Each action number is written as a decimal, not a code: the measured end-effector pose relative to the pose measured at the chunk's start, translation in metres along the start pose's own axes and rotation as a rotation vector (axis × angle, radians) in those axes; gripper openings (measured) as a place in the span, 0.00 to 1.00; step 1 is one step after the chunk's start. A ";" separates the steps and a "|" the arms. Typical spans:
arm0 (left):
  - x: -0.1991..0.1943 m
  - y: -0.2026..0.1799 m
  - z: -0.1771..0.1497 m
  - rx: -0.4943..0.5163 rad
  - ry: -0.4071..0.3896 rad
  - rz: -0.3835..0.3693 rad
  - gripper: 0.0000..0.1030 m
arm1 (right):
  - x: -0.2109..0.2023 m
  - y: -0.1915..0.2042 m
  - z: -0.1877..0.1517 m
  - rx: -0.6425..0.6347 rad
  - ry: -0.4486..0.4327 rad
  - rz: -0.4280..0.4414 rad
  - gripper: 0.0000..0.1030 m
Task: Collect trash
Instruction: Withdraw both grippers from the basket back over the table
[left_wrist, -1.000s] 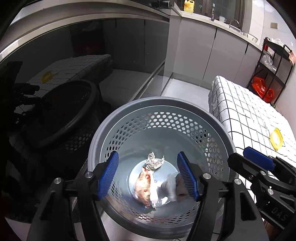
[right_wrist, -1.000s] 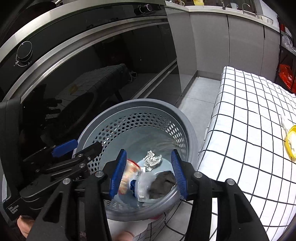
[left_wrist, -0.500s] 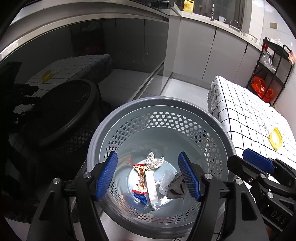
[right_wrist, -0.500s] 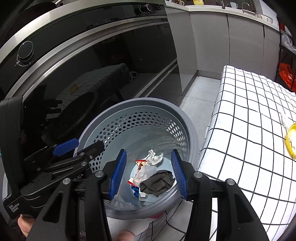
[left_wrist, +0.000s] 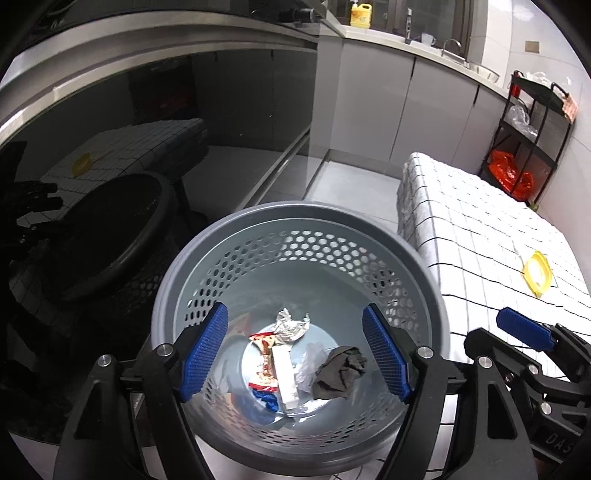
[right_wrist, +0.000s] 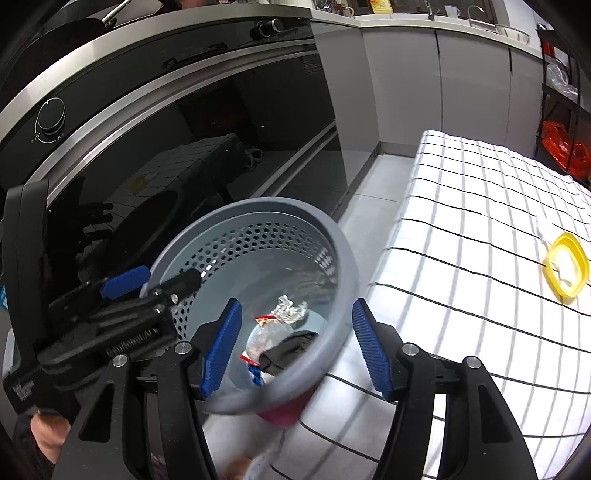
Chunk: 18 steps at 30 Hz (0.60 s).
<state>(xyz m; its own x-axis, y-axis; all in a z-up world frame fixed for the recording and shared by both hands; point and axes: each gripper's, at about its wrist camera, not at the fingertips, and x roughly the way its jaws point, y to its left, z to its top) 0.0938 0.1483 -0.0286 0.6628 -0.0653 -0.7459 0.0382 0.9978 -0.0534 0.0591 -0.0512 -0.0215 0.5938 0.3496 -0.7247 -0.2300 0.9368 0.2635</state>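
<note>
The risk I see is with the grey perforated bin (left_wrist: 299, 236). It sits hard against the edge of the worktop (right_wrist: 480, 229) with the checked cloth, and in the right wrist view its near rim is smeared with motion, so a knock from either tool could tip it and spill what is collected. A yellow lid (right_wrist: 565, 269) lies far out on the cloth; if it counts as trash, reaching for it means crossing well away from the bin.

The trash rests on the bin's floor: a crumpled foil (left_wrist: 291, 325), a red snack wrapper (left_wrist: 264, 363), a dark wad (left_wrist: 340, 373).

The left hand-held gripper (left_wrist: 295, 354) hangs over the bin mouth, spread wide, grasping nothing. The right hand-held gripper (right_wrist: 295, 345) is likewise released and empty, straddling the bin's rim.
</note>
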 end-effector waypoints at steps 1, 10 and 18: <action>-0.002 -0.003 0.001 0.003 -0.006 -0.007 0.74 | -0.005 -0.006 -0.002 0.003 -0.002 -0.009 0.58; -0.009 -0.041 0.003 0.047 -0.030 -0.067 0.78 | -0.045 -0.066 -0.012 0.035 -0.040 -0.133 0.64; -0.009 -0.089 0.000 0.111 -0.042 -0.123 0.81 | -0.072 -0.139 -0.020 0.080 -0.060 -0.257 0.65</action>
<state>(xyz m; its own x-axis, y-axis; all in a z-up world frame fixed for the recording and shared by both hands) 0.0842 0.0600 -0.0172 0.6785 -0.1893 -0.7098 0.2020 0.9771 -0.0675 0.0330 -0.2063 -0.0187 0.6701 0.0976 -0.7359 -0.0050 0.9919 0.1270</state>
